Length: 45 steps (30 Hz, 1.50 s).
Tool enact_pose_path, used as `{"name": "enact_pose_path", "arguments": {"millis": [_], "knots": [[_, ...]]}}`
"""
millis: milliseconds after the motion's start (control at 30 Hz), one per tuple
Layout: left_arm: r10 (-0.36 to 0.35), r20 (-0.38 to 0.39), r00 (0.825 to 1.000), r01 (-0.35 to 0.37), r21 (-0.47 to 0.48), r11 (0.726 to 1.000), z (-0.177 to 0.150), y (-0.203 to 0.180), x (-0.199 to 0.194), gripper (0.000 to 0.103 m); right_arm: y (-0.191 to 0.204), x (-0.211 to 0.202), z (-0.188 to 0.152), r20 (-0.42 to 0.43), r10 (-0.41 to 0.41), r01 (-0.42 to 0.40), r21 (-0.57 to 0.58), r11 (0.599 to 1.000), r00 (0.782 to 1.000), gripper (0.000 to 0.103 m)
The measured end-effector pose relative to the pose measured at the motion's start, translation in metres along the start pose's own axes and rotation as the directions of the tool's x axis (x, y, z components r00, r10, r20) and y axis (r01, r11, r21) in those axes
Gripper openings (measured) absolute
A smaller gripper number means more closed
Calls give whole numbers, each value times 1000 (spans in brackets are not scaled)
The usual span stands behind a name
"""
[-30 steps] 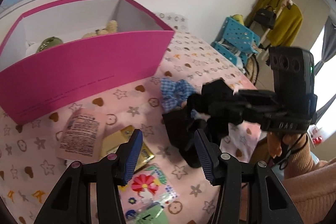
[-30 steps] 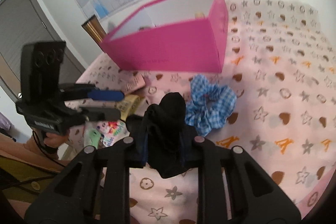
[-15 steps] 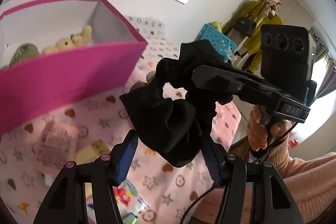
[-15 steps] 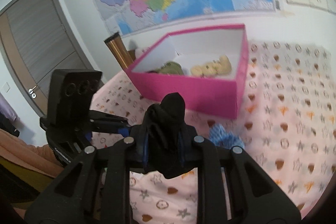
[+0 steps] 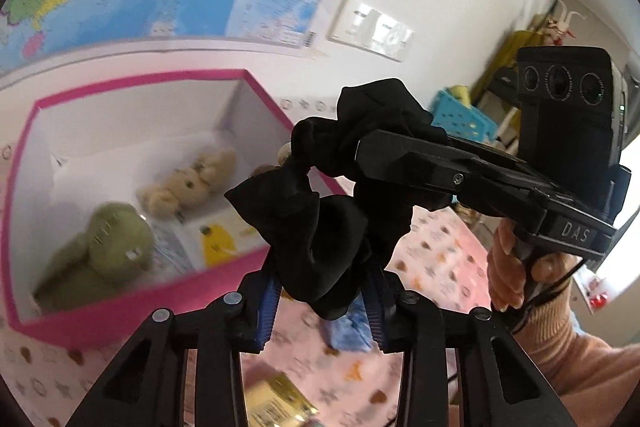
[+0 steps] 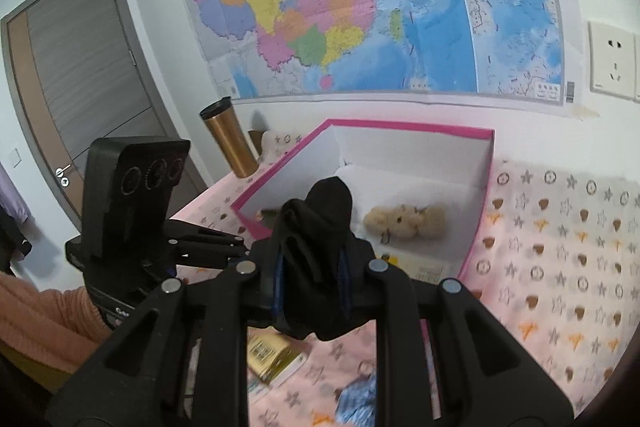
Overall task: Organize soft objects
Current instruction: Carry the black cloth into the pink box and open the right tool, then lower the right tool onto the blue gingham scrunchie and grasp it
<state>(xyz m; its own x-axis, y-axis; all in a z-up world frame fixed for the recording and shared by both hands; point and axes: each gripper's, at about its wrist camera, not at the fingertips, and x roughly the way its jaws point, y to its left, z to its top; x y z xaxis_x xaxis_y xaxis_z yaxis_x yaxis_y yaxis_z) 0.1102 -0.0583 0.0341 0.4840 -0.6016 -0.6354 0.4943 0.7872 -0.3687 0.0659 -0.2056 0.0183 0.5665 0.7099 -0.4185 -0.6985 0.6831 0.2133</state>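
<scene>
Left wrist | ruffled black fabric scrunchie [image 5: 320, 219] | left gripper [image 5: 322, 301] closing on it | right gripper [image 6: 312, 279] pinching it

The right claw [image 6: 312, 287] pinches a black scrunchie [image 6: 316, 247] before the pink box [image 6: 478, 195].
</scene>
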Motion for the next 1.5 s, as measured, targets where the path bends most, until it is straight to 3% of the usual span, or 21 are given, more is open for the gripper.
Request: {"name": "enact_pose_path", "arguments": {"millis": [233, 467, 567, 633, 700, 800, 900, 1267, 1500], "knots": [[100, -25, 995, -100, -24, 995, 23, 25, 18, 35, -25, 30, 23, -8, -11, 12, 21, 1000, 1000, 23], [223, -63, 973, -224, -15, 974, 29, 39, 42, 35, -50, 61, 28, -62, -28, 32, 62, 998, 998, 26], [261, -75, 962, -264, -26, 964, 32, 46, 54, 35, -56, 76, 24, -97, -119, 121, 19, 992, 988, 40], [280, -72, 957, -282, -26, 959, 31, 47, 55, 36, -62, 87, 18, -139, -212, 212, -16, 977, 967, 47], [277, -70, 958, -279, -28, 960, 29, 48, 55, 37, -66, 95, 11, -175, -286, 283, -43, 958, 942, 47], [274, -57, 960, -275, -26, 961, 25, 46, 49, 37, -71, 91, 6, -174, -330, 328, -37, 944, 928, 47], [274, -34, 961, -275, -32, 961, 20, 43, 39, 37, -71, 75, 6, -141, -293, 295, -8, 955, 946, 47], [207, 78, 975, -210, 30, 977, -2, 8, -9, 45, -47, 32, -8, -102, -204, 208, 27, 978, 974, 47], [110, 53, 993, -112, 25, 993, -30, -8, -8, 46, -41, 3, -38, -97, -178, 186, 71, 980, 979, 49]]}}
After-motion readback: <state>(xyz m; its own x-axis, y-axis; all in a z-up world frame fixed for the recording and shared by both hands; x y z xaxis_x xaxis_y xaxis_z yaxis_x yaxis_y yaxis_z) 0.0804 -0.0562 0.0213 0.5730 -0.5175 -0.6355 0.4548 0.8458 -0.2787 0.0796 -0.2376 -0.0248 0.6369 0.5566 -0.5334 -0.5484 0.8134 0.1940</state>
